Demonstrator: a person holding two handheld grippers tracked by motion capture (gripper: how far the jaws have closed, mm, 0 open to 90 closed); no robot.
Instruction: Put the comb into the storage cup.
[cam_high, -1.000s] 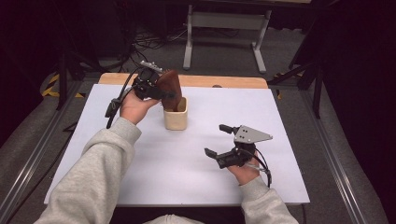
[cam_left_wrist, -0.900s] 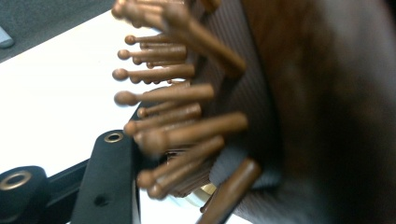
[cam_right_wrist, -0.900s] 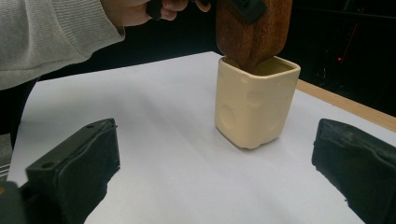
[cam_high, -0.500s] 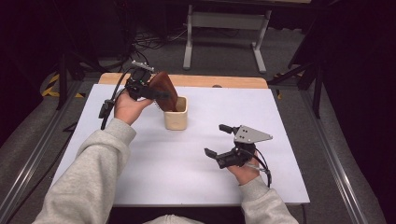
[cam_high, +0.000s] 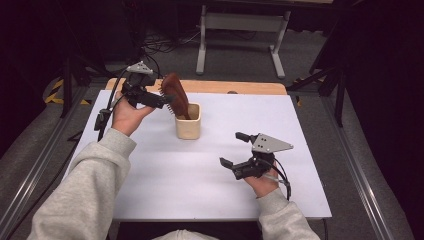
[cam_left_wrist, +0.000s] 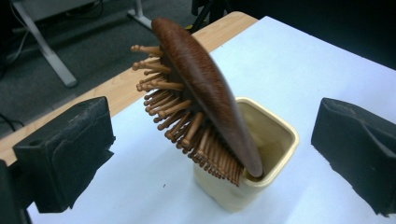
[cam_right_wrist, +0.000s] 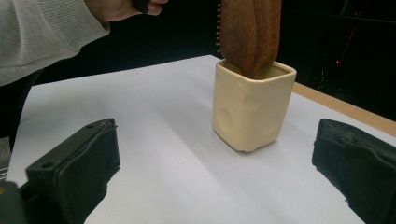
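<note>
White table (cam_high: 150, 180): both claws wide; left claw (cam_left_wrist: 210, 154) view reveals hairbrush (cam_left_wrist: 201, 93) bristles, cup (cam_left_wrist: 275, 140) interior.

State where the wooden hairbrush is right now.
In the high view the hairbrush stands handle-down in the cream cup at the table's far left, leaning toward the open left tongs.

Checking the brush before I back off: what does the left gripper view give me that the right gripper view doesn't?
Left gripper view: the hairbrush's wooden bristles side-on, the brush leaning against the cup's near rim, and the cup's hollow inside.
Right gripper view: the round dimples on the cup's outer wall, its base flat on the white table, and the person's sleeve.
Both: the brush standing handle-down in the cream cup, and wide-open black jaws with nothing between them.
</note>
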